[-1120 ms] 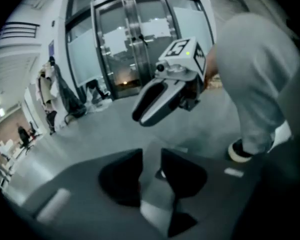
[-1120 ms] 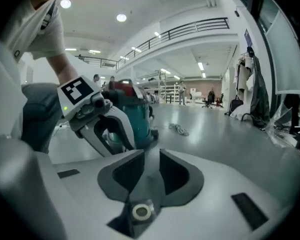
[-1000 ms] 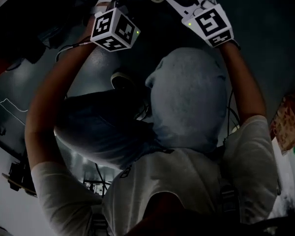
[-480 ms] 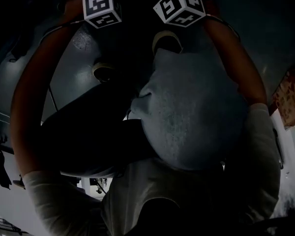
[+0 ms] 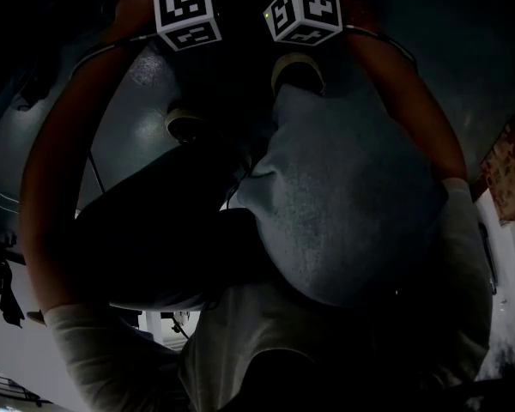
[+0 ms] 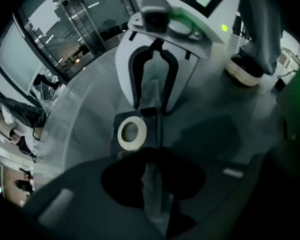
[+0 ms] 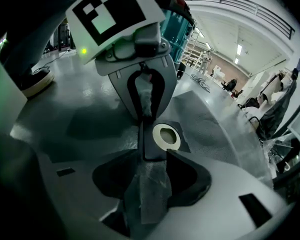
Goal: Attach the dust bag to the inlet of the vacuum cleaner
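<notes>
A grey fabric dust bag [image 7: 210, 129] lies spread on the floor, its dark collar [image 6: 121, 129] carrying a cream ring [image 6: 131, 133] [image 7: 166, 136]. My two grippers face each other over the collar, pointing steeply down. A raised fold of bag fabric [image 6: 152, 184] stands between my left gripper's [image 7: 144, 120] jaws, which are closing and pinch it at the tips. My right gripper [image 6: 151, 108] also straddles a fold of fabric [image 7: 150, 184], but its jaws are opening and stand apart. In the dark head view only the marker cubes [image 5: 187, 11] [image 5: 303, 11] show; the fingertips are hidden.
The person squats, both knees [image 5: 352, 196] filling the middle of the head view. A shoe [image 6: 245, 70] [image 7: 37, 81] rests on the floor on each side of the bag. Glass walls [image 6: 65, 29] and distant people [image 7: 232, 84] stand far behind.
Both grippers have sunk from a raised pose down to the bag on the floor and drawn closer together. Over the last half second they have barely shifted.
</notes>
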Motion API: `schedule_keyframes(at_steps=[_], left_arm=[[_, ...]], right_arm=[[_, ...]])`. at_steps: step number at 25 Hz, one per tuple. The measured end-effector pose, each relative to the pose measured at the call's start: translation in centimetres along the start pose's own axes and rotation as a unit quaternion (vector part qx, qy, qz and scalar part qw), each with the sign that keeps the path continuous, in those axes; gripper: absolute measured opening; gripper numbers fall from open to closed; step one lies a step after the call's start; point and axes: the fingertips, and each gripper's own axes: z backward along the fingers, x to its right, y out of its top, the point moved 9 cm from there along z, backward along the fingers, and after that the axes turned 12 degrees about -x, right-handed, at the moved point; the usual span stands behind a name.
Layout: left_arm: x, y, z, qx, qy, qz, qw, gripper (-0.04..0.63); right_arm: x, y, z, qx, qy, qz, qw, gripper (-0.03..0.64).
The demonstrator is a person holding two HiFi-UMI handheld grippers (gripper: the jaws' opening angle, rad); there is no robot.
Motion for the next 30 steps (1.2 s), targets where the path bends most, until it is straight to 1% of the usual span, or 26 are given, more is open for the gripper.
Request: schedule_keyframes(at_steps=[5,9,12,16,19,22,24,27,30], left_arm=[[-1.4,0.1,1.6,0.018,-0.014,0.022,0.9995,0.061],[-3.1,-0.1,3.5,0.032,-0.025,0.05,0.9979,0.044],[-4.2,-0.2,4.7,0.04,-0.033,0.07,0.9962,0.038],[-5.2,-0.5,6.6,0.042,-0.035,0.084,0.995,0.031],[-5.7,-0.8,9.3,0.041,-0.037,0.095,0.994,0.029],[-6.3,-1.5,12.9,0.03,-0.028,0.109,0.9932,0.026],[-6.3,-2.4,15.6,0.027,-0.04,0.122,0.9913,0.026],[-6.2,-4.8,19.6,0.03,-0.061,0.153,0.9859,0.025],[-6.9,-7.2,23.2,0.026,-0.055,0.18,0.9818,0.025]], right_arm=[[-0.2,0.8,-0.2,-0.002,-0.037,0.028,0.999,0.17],[0.1,1.3,0.1,-0.001,-0.086,0.05,0.995,0.173],[1.2,1.9,0.8,0.0,-0.11,0.043,0.993,0.17],[2.6,2.6,2.2,0.009,-0.112,0.046,0.993,0.076],[3.5,3.8,4.6,0.022,-0.082,0.039,0.996,0.049],[5.5,5.5,7.5,0.053,-0.031,0.045,0.997,0.044],[6.3,7.0,9.5,0.071,0.012,0.054,0.996,0.043],[7.3,10.6,12.1,0.075,0.067,0.076,0.992,0.041],[9.1,14.3,14.1,0.077,0.126,0.12,0.982,0.041]])
